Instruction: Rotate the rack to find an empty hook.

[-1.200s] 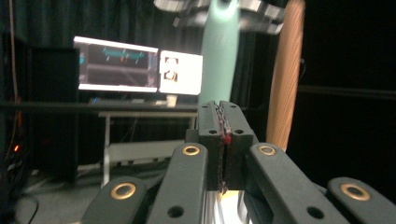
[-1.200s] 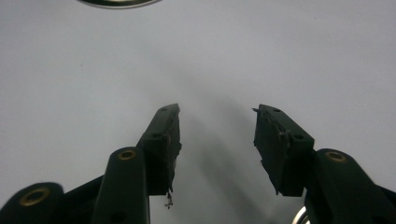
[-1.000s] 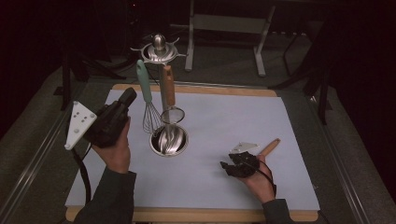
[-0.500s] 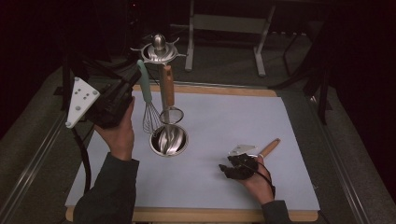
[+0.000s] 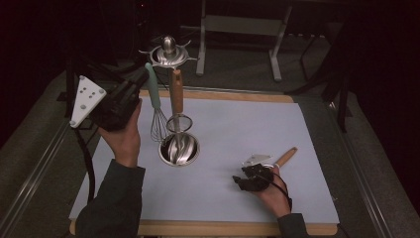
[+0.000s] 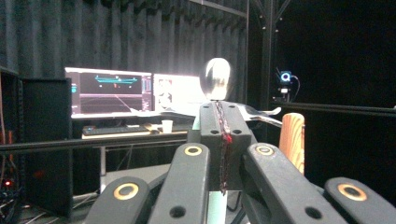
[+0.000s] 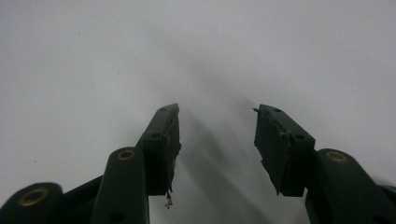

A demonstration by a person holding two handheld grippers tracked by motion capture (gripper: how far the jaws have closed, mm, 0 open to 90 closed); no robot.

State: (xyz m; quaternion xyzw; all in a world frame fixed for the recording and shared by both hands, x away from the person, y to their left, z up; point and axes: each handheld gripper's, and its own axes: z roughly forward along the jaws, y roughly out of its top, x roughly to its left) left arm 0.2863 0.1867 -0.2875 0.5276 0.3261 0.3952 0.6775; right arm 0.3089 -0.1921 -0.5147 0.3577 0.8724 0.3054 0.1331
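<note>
The left gripper [image 5: 141, 82] clamps the mint whisk handle [image 5: 152, 91] hanging on the rack [image 5: 169, 52]. The right gripper [image 7: 215, 126] hovers over the mat [image 7: 233, 46], jaws parted.

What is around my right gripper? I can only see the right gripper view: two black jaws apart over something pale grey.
Observer: The pale grey is a mat on the table. The high view shows the right gripper low over it, with a wooden-handled utensil lying beside it.
Operator: Is anything else on the mat?
Observer: A metal stand, with a teal-handled whisk and a wooden-handled tool hanging from it.
Operator: Where is the other gripper?
Observer: The left gripper is raised beside the whisk's handle, jaws shut.
</note>
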